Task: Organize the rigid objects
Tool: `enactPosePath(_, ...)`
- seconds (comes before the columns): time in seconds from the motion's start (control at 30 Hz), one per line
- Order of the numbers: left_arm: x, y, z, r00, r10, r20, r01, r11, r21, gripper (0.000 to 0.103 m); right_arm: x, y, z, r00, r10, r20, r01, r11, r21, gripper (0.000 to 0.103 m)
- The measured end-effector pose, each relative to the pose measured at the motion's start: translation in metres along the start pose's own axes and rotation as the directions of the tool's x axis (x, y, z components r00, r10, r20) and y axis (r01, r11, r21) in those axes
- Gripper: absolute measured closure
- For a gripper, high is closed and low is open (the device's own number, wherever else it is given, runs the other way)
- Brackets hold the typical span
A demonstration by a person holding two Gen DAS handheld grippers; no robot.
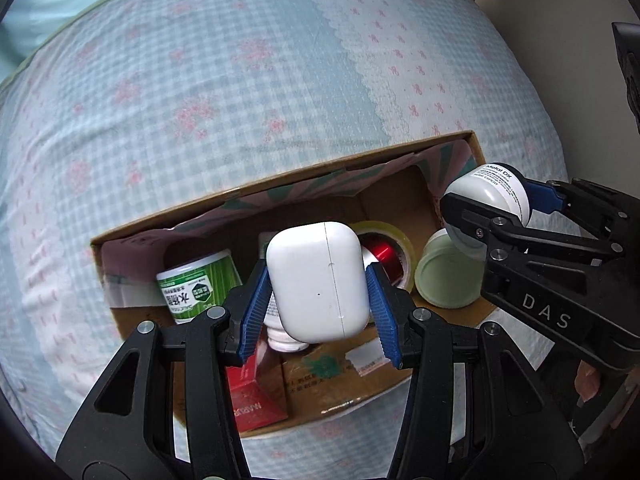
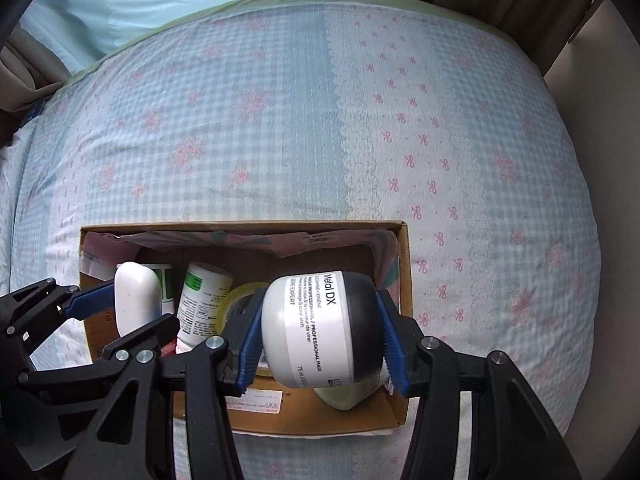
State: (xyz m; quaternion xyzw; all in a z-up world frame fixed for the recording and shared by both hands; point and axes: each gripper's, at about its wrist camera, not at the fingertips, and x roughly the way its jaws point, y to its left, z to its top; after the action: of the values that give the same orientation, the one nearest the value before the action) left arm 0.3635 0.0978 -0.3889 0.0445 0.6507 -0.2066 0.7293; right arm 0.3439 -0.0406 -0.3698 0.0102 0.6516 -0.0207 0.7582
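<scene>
One bed, spread with a blue checked, pink-flowered cover, filled both views. One open cardboard box rested on it, lying from about 9 to 3 o'clock across the lower half of the left wrist view.

Two claws hung over the box, pointing steeply downward. The left claw pinched one white earbud case by its two narrow sides, at 6 o'clock in its own view and above the middle of the box. The right claw pinched one round jar, white with a dark band, across its base and lid; it hung over the right end of the box, at 3 o'clock from the earbud case in the left wrist view.

Inside the box, where the claws left it visible, lay one green-labelled can at 9 o'clock from the case, one white bottle beneath the case, one roll of clear tape at 2 o'clock, one pale green tub at 3 o'clock and one red carton at 7 o'clock. Other contents could not be told.

Both held things appeared stiff, light and smooth. The case looked glossy and liable to slip, so the hold across its flat sides seemed apt. The jar's bulging wall offered little flat surface; the end-to-end hold seemed the steadier one. Neither looked fragile, though a low release would probably suit the crowded box.
</scene>
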Motion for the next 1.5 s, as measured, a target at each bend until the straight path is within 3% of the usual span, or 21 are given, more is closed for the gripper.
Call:
enactPosePath(0.37, 0.038, -0.002, 0.007, 0.998, 0.043, -0.035, -0.043, 0.999, 0.003, 0.059, 0.045, -0.009, 0.005, 0.997, 0.044, -0.065, -0.042, 0.999, 0.033, 0.055)
enactPosePath(0.5, 0.033, -0.007, 0.008, 1.0, 0.025, 0.01, -0.025, 0.999, 0.036, 0.058, 0.047, -0.009, 0.012, 0.998, 0.049, -0.05, -0.048, 0.998, 0.027, 0.055)
enactPosePath(0.53, 0.033, -0.01, 0.009, 0.999, 0.049, 0.013, -0.05, 0.998, 0.049, 0.057, 0.048, -0.01, 0.014, 0.996, 0.068, -0.058, -0.066, 0.997, 0.03, 0.054)
enactPosePath(0.57, 0.033, -0.014, 0.01, 0.997, 0.075, 0.006, -0.075, 0.995, 0.064, 0.045, 0.05, -0.011, 0.015, 0.994, 0.089, -0.067, -0.087, 0.996, 0.035, 0.05)
enactPosePath(0.6, 0.033, -0.015, 0.009, 0.996, 0.084, 0.003, -0.084, 0.994, 0.074, 0.028, 0.05, -0.012, 0.016, 0.991, 0.108, -0.074, -0.105, 0.994, 0.041, 0.03)
enactPosePath(0.63, 0.033, -0.016, 0.009, 0.996, 0.087, -0.001, -0.086, 0.993, 0.077, 0.002, 0.049, -0.013, 0.017, 0.986, 0.148, -0.073, -0.145, 0.988, 0.05, 0.014)
enactPosePath(0.67, 0.032, -0.017, 0.007, 0.997, 0.082, 0.004, -0.082, 0.994, 0.075, 0.0, 0.048, -0.014, 0.018, 0.986, 0.151, -0.076, -0.147, 0.987, 0.06, 0.005)
enactPosePath(0.7, 0.033, -0.016, 0.004, 0.997, 0.076, -0.002, -0.075, 0.994, 0.074, 0.0, 0.047, -0.014, 0.018, 0.986, 0.153, -0.071, -0.148, 0.987, 0.063, 0.0)
enactPosePath(1.17, 0.025, 0.001, 0.003, 0.998, 0.058, -0.01, -0.057, 0.998, 0.024, 0.0, 0.042, -0.014, 0.015, 0.987, 0.144, -0.074, -0.141, 0.989, 0.049, 0.0)
enactPosePath(1.33, -0.005, -0.004, -0.003, 0.998, 0.062, 0.012, -0.062, 0.998, 0.008, 0.0, 0.019, -0.014, 0.014, 0.988, 0.139, -0.061, -0.137, 0.99, 0.035, 0.0)
enactPosePath(1.5, -0.055, -0.008, -0.013, 0.996, 0.069, 0.055, -0.068, 0.997, -0.027, 0.0, -0.029, -0.016, 0.008, 0.99, 0.137, -0.029, -0.136, 0.991, 0.016, 0.0)
